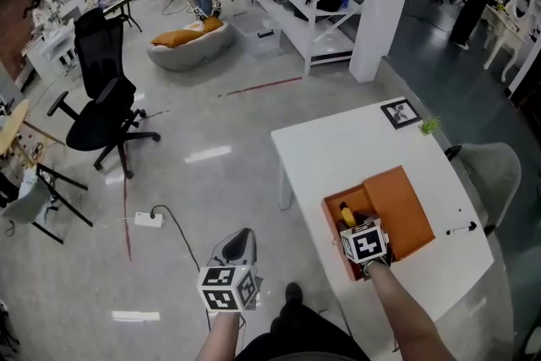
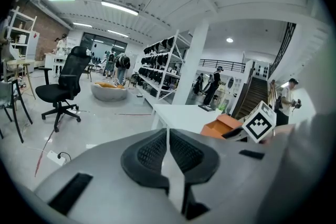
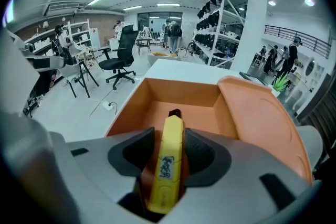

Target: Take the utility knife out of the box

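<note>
Reaching in from the bottom edge of the head view, the right forearm was stretched over the white table (image 1: 338, 152). The right gripper (image 1: 353, 231) was held over the open orange box (image 1: 406, 207) at lower right. The left gripper (image 1: 237, 249) was held low at bottom centre, over the floor and off the table. An office chair (image 1: 106, 110) was seen well apart, at the left.

In the left gripper view, the jaws were pressed together with nothing between them. The table and box were seen beyond, at centre right.

In the right gripper view, the jaws were clamped on the yellow utility knife (image 3: 168, 165). Its long axis was run from bottom centre upward, with the black tip pointed away over the box's inside. The lid (image 3: 262, 118) was laid open at the right.
</note>
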Action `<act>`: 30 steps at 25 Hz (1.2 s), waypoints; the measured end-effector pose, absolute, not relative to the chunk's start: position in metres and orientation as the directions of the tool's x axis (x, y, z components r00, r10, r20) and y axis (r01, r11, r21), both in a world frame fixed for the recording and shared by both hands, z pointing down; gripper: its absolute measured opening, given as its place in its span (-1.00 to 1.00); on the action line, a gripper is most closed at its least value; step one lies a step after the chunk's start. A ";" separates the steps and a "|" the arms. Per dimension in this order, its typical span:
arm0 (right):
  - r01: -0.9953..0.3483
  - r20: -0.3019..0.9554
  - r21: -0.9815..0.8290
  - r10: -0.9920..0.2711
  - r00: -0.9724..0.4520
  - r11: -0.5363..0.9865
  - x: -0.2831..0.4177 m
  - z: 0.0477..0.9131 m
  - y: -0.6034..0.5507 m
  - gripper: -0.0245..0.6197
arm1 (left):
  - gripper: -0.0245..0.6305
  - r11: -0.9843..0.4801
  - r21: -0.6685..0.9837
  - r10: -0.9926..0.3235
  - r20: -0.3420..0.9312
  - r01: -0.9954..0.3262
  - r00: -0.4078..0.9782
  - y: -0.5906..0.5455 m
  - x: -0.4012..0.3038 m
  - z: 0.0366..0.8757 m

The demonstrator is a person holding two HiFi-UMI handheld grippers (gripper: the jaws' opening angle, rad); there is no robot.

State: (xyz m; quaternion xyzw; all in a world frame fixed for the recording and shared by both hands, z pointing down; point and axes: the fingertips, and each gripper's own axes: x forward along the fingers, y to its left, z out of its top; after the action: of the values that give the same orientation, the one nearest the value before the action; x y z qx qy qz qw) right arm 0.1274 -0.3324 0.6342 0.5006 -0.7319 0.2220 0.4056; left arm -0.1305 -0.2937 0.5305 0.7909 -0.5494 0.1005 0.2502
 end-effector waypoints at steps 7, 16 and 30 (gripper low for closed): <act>-0.914 0.818 0.043 -0.540 -0.200 0.404 0.124 0.635 -0.331 -0.46 | -0.86 -0.276 0.284 -0.813 0.441 -0.918 0.380 -0.296 -0.126 0.533; -0.905 0.821 0.036 -0.529 -0.215 0.424 0.121 0.636 -0.332 -0.54 | -0.86 -0.275 0.290 -0.806 0.449 -0.917 0.384 -0.296 -0.124 0.536; -0.902 0.796 0.045 -0.561 -0.227 0.429 0.123 0.621 -0.327 -0.56 | -0.86 -0.271 0.286 -0.811 0.447 -0.919 0.378 -0.294 -0.124 0.532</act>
State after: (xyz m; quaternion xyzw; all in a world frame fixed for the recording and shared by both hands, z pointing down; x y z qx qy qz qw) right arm 0.1232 -0.3272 0.6215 0.4868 -0.7516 0.2203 0.3868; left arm -0.1243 -0.2944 0.5325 0.7901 -0.5474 0.1064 0.2545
